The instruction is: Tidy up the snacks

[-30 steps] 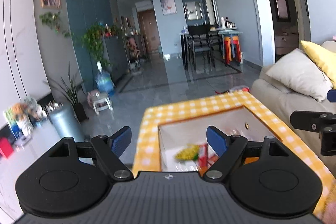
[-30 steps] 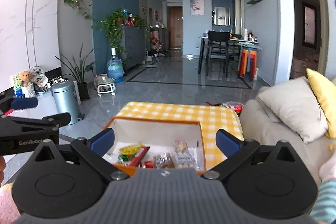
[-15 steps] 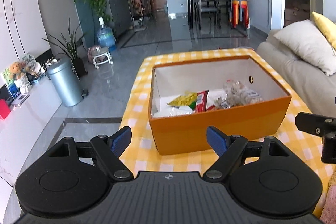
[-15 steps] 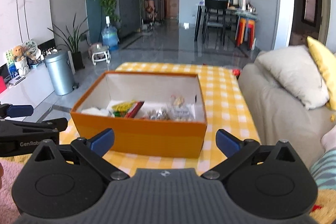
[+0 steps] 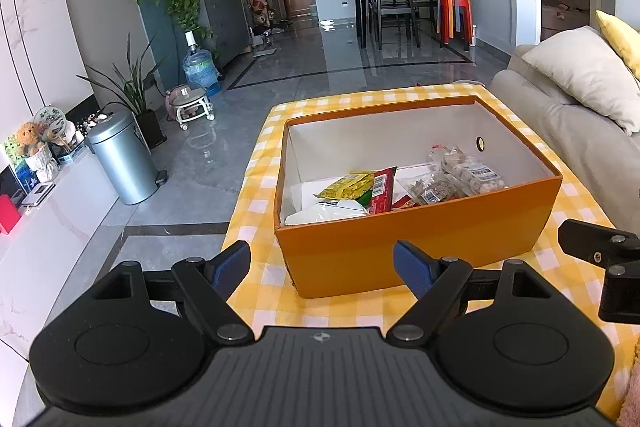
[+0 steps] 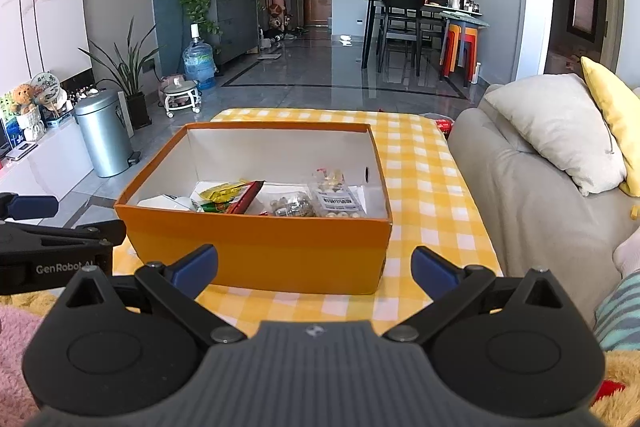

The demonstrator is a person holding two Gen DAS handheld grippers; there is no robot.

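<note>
Both tools are held spread wide and empty, short of the orange box (image 5: pixel 416 247), nothing touched. The left tool (image 5: pixel 322 269) is aimed at the box's near left corner; the right tool (image 6: pixel 314 269) is centred on its front wall. The box sits open on the yellow-checked tabletop (image 6: pixel 420 163). Snack packets are piled at the near end inside: a yellow-green packet (image 5: pixel 348 185), a red packet (image 5: pixel 382 189), a white bag (image 5: pixel 328 211), two clear bags of nuts (image 6: pixel 316 203). Their lower parts are cut off by the front wall; labels are too small to read. A red item (image 6: pixel 444 125) at the tabletop's far edge is partly hidden. The sofa (image 6: pixel 532 187) lies just right of the tabletop.
</note>
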